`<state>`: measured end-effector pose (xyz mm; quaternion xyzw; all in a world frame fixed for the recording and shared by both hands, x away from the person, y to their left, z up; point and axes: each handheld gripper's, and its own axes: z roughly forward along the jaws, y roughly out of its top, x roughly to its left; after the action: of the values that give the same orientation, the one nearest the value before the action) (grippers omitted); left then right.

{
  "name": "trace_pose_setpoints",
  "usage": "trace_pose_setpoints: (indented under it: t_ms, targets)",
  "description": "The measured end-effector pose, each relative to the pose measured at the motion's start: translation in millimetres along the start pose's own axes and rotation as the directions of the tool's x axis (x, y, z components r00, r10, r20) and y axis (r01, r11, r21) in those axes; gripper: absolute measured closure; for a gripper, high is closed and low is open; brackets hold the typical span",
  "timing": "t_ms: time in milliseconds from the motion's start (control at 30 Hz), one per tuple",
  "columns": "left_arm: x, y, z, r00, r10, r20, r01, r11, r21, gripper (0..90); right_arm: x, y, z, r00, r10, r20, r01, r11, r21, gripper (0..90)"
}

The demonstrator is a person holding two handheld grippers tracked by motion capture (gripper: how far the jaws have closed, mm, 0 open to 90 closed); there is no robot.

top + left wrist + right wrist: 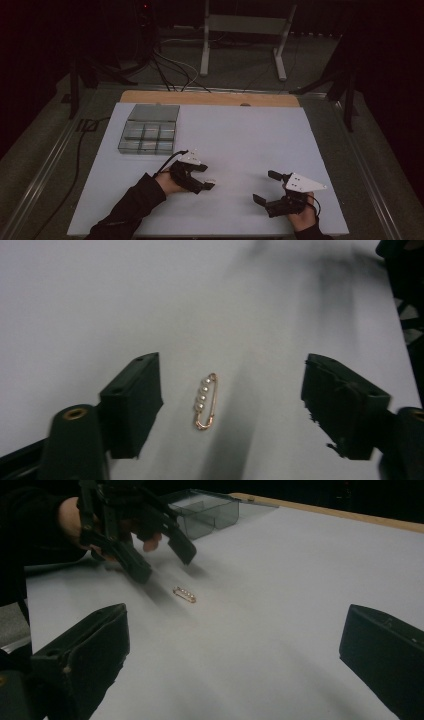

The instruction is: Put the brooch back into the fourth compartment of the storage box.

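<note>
L gripper [207,176] tilted down, jaws apart, I see nothing gripped | R gripper [264,186] jaws wide open, low

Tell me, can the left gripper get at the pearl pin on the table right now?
Probably yes: the left gripper has open jaws either side of the pearl pin, which lies flat on the white table with nothing between.

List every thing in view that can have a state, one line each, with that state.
Pearl pin: clasp closed, lying flat on the white table sheet, untouched.
Left gripper: jaws open, standing either side of the pearl pin, not touching it.
Right gripper: jaws open, nothing between them.
Compartment box: lid open and folded back; contents of the compartments cannot be told.
</note>
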<state>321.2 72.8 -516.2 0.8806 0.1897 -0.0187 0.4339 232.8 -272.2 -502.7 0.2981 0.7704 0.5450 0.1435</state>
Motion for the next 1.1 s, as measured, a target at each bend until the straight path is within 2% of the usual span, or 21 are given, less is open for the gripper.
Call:
trace_pose_setpoints:
  t_ms: [67, 233, 367, 433, 533, 800, 900, 1100]
  targets:
    - [0.3, -0.2, 2.0, 1.0000, -0.007, -0.005, 0.007, 0.9999, 0.008, 34.5, -0.1, 0.2, -0.2, 1.0000, 0.004, 0.000, -0.004, 1.000, -0.002, 0.0]
    - [-0.4, 0.1, 7.5, 0.9996, 0.014, -0.026, -0.013, 0.9995, 0.028, 45.1, -0.6, -0.4, 0.9, 1.0000, 0.005, -0.003, -0.005, 1.000, 0.002, 0.0]
    - [0.5, -0.2, 12.7, 0.9984, 0.036, -0.043, -0.033, 0.9973, 0.065, 54.3, -0.4, -0.4, 1.1, 1.0000, 0.003, -0.004, -0.003, 1.000, 0.004, 0.0]
    - [0.4, 0.0, 15.1, 0.9988, 0.031, -0.039, -0.028, 0.9970, 0.073, 56.7, -0.8, -0.6, 1.2, 1.0000, 0.008, -0.004, -0.008, 1.000, 0.003, 0.0]
    - [-0.6, 0.6, 18.5, 0.9970, 0.054, -0.056, -0.049, 0.9939, 0.099, 60.9, -0.7, -0.7, 1.2, 1.0000, 0.007, -0.003, -0.007, 1.000, 0.003, 0.0]
    - [1.2, 3.4, 21.6, 0.9948, 0.069, -0.075, -0.059, 0.9900, 0.128, 79.0, -1.6, -1.1, 1.3, 0.9999, 0.014, -0.005, -0.014, 1.000, 0.005, 0.0]
    - [1.1, 4.8, 22.6, 0.9952, 0.062, -0.076, -0.052, 0.9892, 0.137, 85.1, -1.5, -1.1, 1.6, 0.9999, 0.011, -0.005, -0.011, 1.000, 0.006, 0.0]
    - [1.5, 5.9, 22.6, 0.9955, 0.064, -0.069, -0.054, 0.9879, 0.146, 87.0, -1.1, -0.9, 1.5, 1.0000, 0.009, -0.005, -0.009, 1.000, 0.007, 0.0]
